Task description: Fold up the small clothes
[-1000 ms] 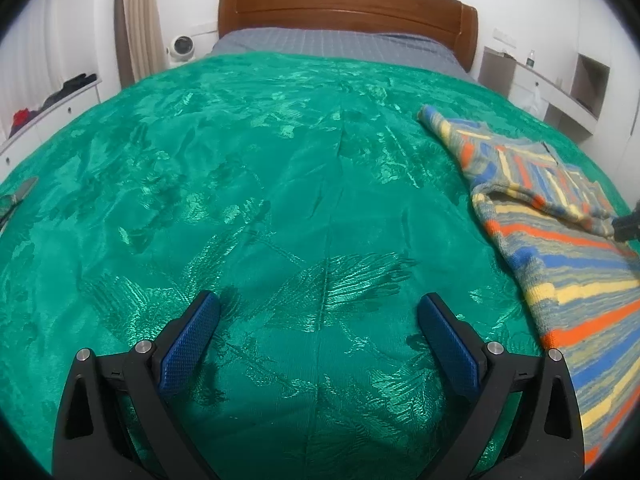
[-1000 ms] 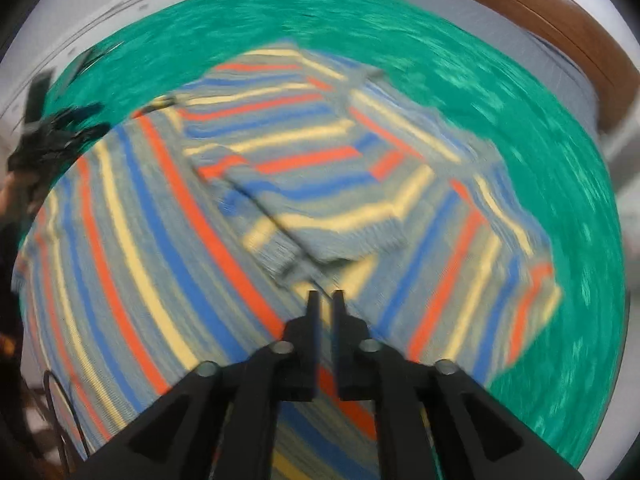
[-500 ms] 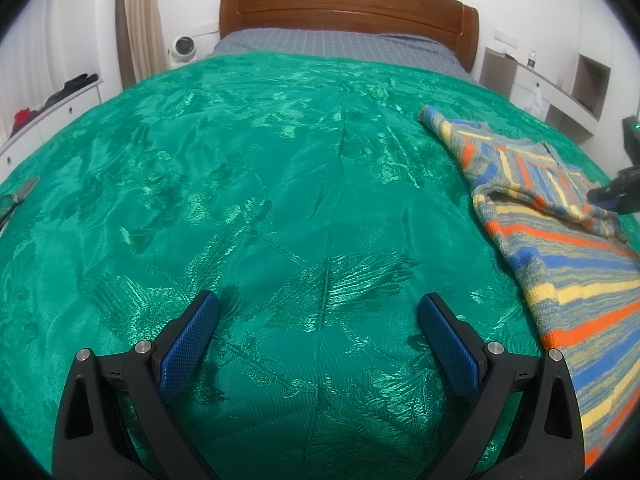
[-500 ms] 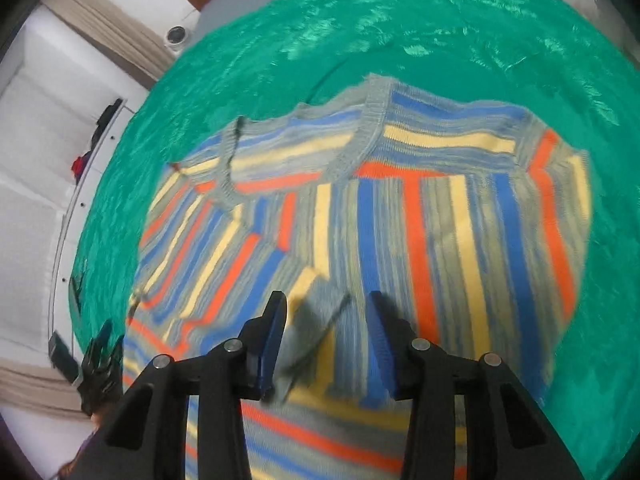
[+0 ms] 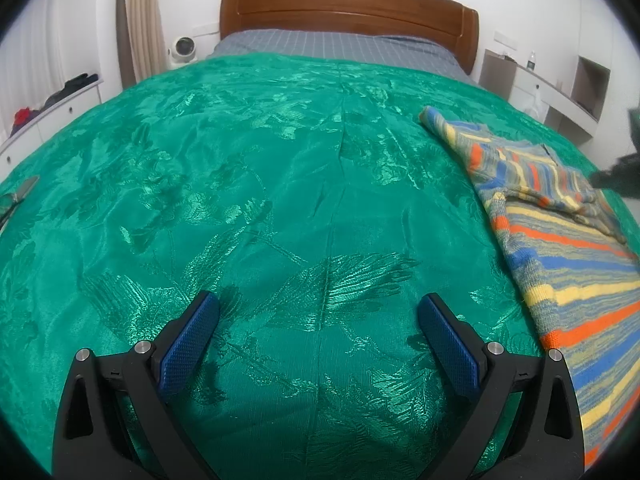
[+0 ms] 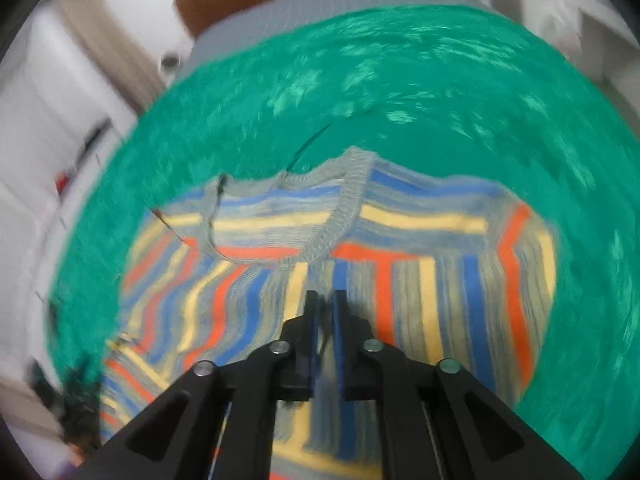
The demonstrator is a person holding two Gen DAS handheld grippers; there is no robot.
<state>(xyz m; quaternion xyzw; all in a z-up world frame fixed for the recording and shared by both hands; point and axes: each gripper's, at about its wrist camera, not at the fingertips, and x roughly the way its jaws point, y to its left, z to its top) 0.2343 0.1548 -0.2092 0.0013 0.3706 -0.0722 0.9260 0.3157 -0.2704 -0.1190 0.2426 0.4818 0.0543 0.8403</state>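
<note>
Striped knit sweater (image 6: 404,280) w/ right gripper (image 6: 325,312) fingers nearly together; left gripper (image 5: 318,320) wide apart.

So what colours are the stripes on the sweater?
Orange, blue, yellow and grey sweater, sharpest in left wrist view.

Bedspread (image 5: 280,184): shiny green satin-like cloth, woven leaf pattern catches light, creased down the middle. Sweater (image 6: 400,280): matt ribbed knit, fuzzy yarn in blue, orange, yellow and grey stripes, thicker ribbing at the collar; headboard (image 5: 348,8) is glossy brown wood. Left gripper (image 5: 319,340): matt black plastic arms, bare metal pivot pins, blue pads (image 5: 188,344) with a fine knurled texture; right gripper (image 6: 325,308) looks the same build, blurred.
</note>
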